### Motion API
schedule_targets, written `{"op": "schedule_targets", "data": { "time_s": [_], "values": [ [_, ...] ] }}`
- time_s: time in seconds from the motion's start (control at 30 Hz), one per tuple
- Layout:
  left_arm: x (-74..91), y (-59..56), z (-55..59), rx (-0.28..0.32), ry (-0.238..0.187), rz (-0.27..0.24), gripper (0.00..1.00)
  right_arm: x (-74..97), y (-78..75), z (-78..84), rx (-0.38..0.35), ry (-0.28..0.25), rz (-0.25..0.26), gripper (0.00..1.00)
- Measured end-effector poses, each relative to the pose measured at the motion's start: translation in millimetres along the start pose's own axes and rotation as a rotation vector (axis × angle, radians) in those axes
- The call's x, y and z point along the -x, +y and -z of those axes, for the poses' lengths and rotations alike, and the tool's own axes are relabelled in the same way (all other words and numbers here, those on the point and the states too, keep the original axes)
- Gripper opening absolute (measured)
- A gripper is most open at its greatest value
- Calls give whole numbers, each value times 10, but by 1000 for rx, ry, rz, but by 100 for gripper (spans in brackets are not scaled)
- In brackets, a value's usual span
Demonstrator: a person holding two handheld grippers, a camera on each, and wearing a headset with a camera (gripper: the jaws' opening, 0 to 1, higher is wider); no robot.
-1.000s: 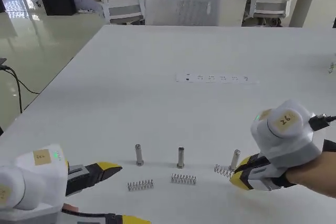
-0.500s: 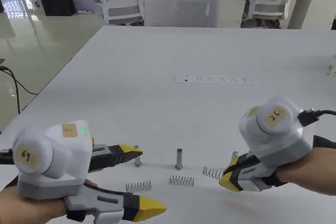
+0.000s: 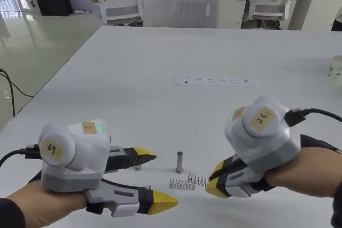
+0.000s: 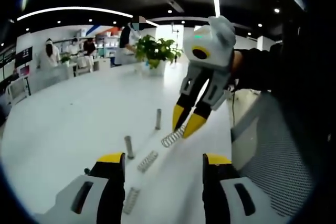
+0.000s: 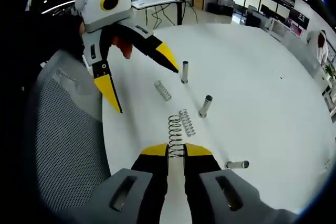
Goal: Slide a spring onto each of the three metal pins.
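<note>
Right gripper (image 3: 215, 179) has carried its spring (image 3: 196, 179) leftward since 1 s ago, from beside the right pin (image 5: 237, 164) to just beside the middle pin (image 3: 179, 162). Left gripper (image 3: 155, 179) has come up from the frame corner to the pin row.

Right fingers (image 5: 155, 150) are pressed together on one end of that spring, w/ the rest of the coil sticking straight out past the yellow tips. Left fingers (image 3: 140, 155) are spread wide w/ nothing btwn them; the upper tip sits just beside the left pin (image 5: 184, 72).

Pins are short grey metal rods, smooth and round. Springs are thin silvery wire coils, open-wound. Both grippers have white plastic bodies, black fingers w/ yellow wedge tips, and round paper labels w/ handwritten nos.

Tabletop (image 3: 160, 78) is white, flat and smooth. Second spring (image 3: 181, 184) lies flat on the near side of the middle pin, right by the held coil's free end; can't tell if they touch. Third spring (image 4: 130, 200) lies flat near the left pin, low btwn the left fingers in the left gripper view.

Beyond the pins is wide bare tabletop up to a flat white power strip (image 3: 215, 81), well apart. Left edge of the tabletop is well apart from the work. Chairs (image 3: 179, 12) stand at the far edge.
</note>
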State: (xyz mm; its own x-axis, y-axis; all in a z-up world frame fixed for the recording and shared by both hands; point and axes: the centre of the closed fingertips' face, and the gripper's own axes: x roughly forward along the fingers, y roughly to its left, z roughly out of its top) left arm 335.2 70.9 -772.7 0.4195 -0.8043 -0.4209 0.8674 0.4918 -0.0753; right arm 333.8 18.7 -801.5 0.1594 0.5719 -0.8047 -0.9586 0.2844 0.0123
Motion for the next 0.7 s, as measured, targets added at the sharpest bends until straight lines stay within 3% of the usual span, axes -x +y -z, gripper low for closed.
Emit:
{"op": "schedule_targets", "data": {
  "time_s": [0.27, 0.7],
  "values": [
    [-63, -73, 50, -9, 11, 22, 47, -62, 173, -64, 70, 0, -47, 8],
    [-97, -223, 123, -44, 23, 83, 30, -69, 312, -126, 108, -9, -106, 8]
  ]
}}
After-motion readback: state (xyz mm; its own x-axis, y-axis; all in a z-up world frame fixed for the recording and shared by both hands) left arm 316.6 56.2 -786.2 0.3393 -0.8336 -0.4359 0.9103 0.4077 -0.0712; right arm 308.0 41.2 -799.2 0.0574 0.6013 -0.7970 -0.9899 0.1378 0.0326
